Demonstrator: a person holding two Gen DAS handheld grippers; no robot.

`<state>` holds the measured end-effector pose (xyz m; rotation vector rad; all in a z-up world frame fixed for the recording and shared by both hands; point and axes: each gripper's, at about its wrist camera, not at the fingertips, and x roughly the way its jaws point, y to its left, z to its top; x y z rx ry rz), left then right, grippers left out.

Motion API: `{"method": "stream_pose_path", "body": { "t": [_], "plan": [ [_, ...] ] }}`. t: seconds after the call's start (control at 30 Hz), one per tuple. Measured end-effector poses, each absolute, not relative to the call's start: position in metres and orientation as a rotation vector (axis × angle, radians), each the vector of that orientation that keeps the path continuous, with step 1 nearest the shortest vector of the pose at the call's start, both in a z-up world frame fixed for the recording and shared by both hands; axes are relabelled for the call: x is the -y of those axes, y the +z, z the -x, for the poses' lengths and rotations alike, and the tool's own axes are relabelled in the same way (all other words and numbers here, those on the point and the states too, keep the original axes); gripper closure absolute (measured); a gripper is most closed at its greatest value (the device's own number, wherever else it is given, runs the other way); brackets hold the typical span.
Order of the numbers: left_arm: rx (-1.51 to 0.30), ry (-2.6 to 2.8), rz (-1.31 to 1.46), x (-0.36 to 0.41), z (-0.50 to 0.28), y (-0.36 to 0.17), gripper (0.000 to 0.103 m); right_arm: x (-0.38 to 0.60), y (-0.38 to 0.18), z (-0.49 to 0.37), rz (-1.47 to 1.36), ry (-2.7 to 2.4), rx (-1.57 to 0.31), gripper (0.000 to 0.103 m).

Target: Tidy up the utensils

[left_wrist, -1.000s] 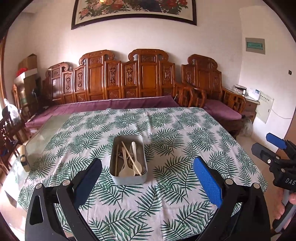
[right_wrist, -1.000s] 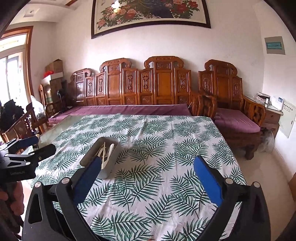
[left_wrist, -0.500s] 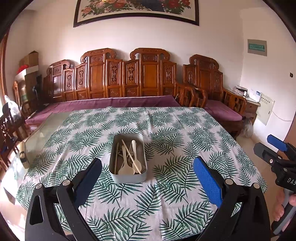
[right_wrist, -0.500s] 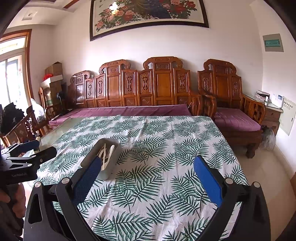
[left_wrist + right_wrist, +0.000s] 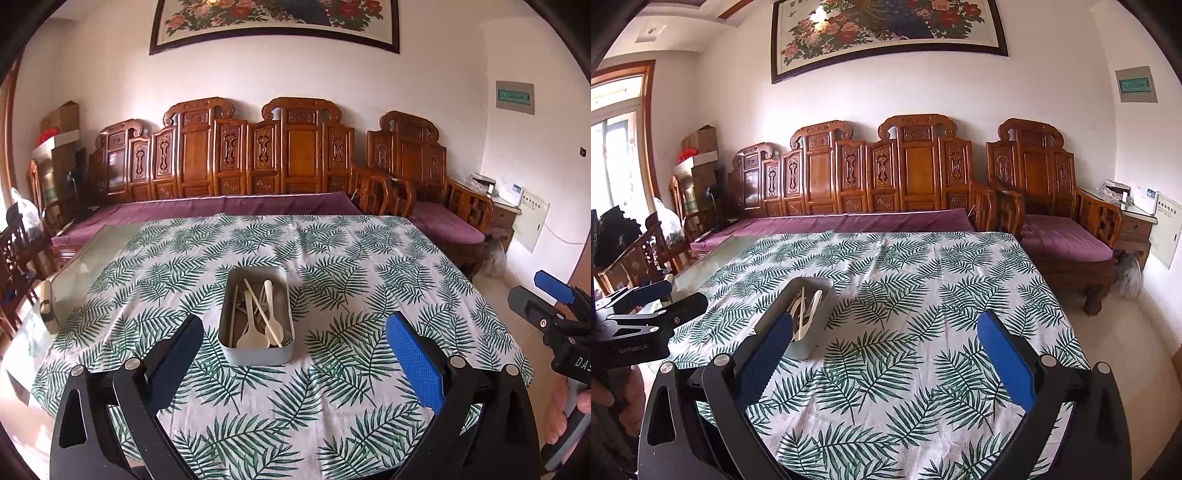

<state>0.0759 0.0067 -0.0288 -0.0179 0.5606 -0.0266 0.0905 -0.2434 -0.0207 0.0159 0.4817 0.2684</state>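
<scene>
From the left wrist: tin (image 5: 256, 320) of spoons (image 5: 255, 325) and chopsticks dead ahead on the surface (image 5: 369, 258), centred between the spread, empty jaws of the left gripper (image 5: 295, 354), long axis pointing straight away. From the right wrist: same tin (image 5: 803, 317) off to the left, behind the left finger of the right gripper (image 5: 884, 354), jaws likewise spread and empty. Left gripper judged nearer and better lined up.

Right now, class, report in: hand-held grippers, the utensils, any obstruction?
Left hand-held gripper open, empty. Right hand-held gripper open, empty. Utensils loose in grey tin on leaf-print tablecloth, untouched. Nothing blocking the tin.
</scene>
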Motion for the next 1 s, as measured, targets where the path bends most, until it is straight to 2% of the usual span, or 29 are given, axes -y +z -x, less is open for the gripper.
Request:
{"method": "stream_pose_path", "body": {
  "t": [1.0],
  "plan": [
    [-0.555, -0.027, 0.027, -0.0030, -0.0756, -0.0287, 0.008, 0.2429, -0.0235, -0.0887, -0.023, 0.264, -0.481, 0.002]
  ]
}}
